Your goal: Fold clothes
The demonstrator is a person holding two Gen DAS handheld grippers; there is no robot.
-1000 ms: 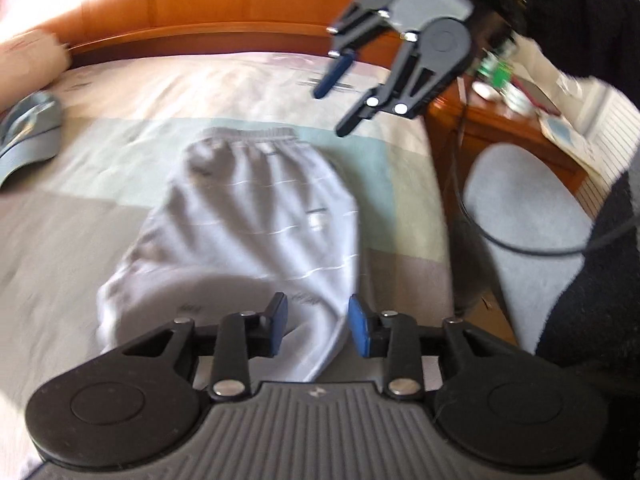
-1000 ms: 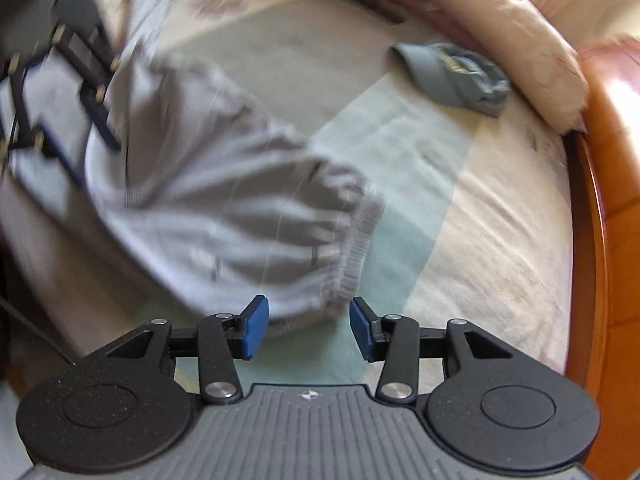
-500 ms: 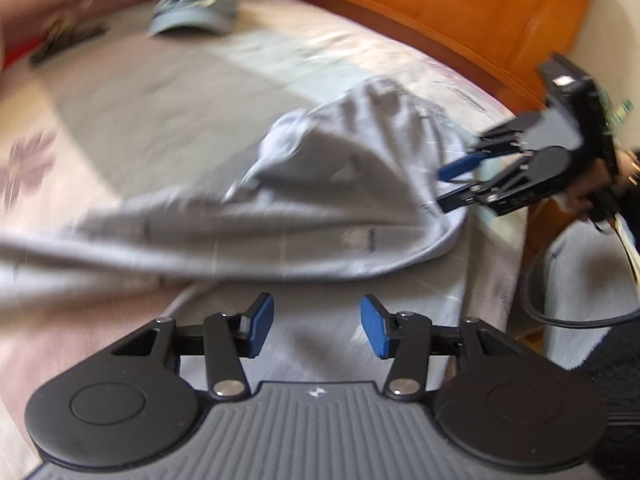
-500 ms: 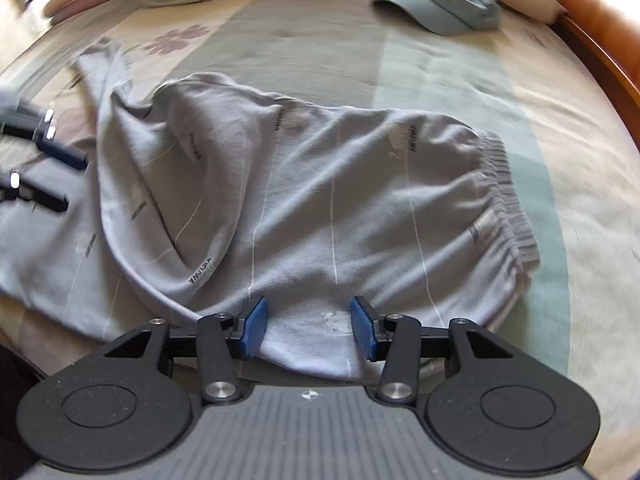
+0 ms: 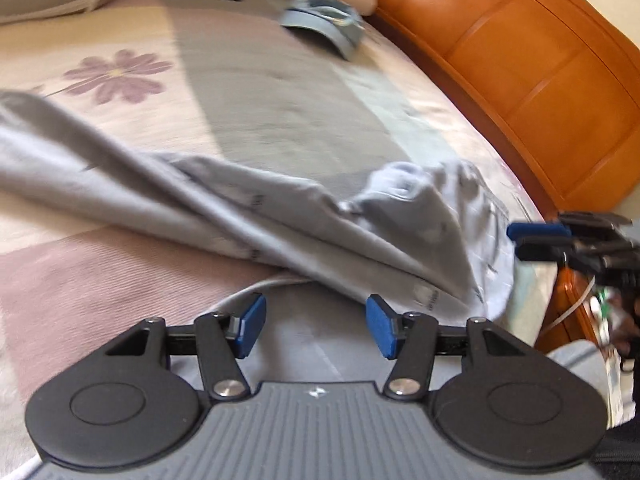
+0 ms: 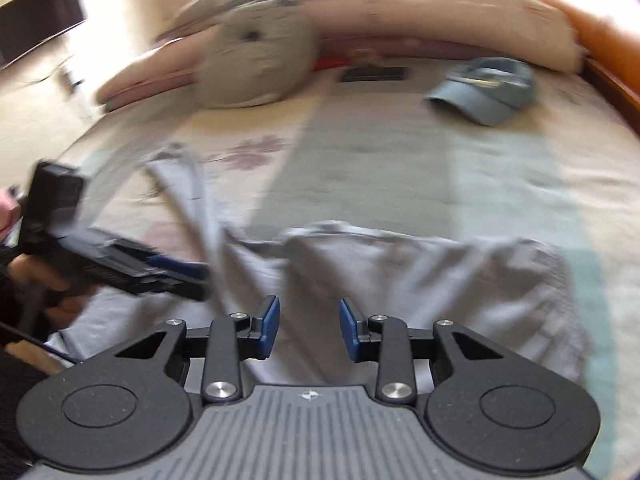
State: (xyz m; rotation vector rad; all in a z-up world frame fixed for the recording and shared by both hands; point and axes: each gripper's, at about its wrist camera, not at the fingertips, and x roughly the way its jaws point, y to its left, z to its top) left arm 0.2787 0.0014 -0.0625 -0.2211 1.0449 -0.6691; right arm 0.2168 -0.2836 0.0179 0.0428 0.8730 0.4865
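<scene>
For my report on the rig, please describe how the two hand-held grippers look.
Each hand-held gripper, left and right, has black linkage arms with silver pivot pins, blue pads on its fingers, two round black discs and a grey ribbed body bearing a small white mark. A black sleeve shows behind the left one.

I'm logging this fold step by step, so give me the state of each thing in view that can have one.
Grey trousers: rumpled on the bed, partly folded over, one leg trailing away.
Left gripper: opening, fingers apart, nothing gripped between them.
Right gripper: closing, fingers apart over the cloth, not yet pinching it.
Blue cap: lying loose near the pillows.
Bed cover: spread flat.
</scene>
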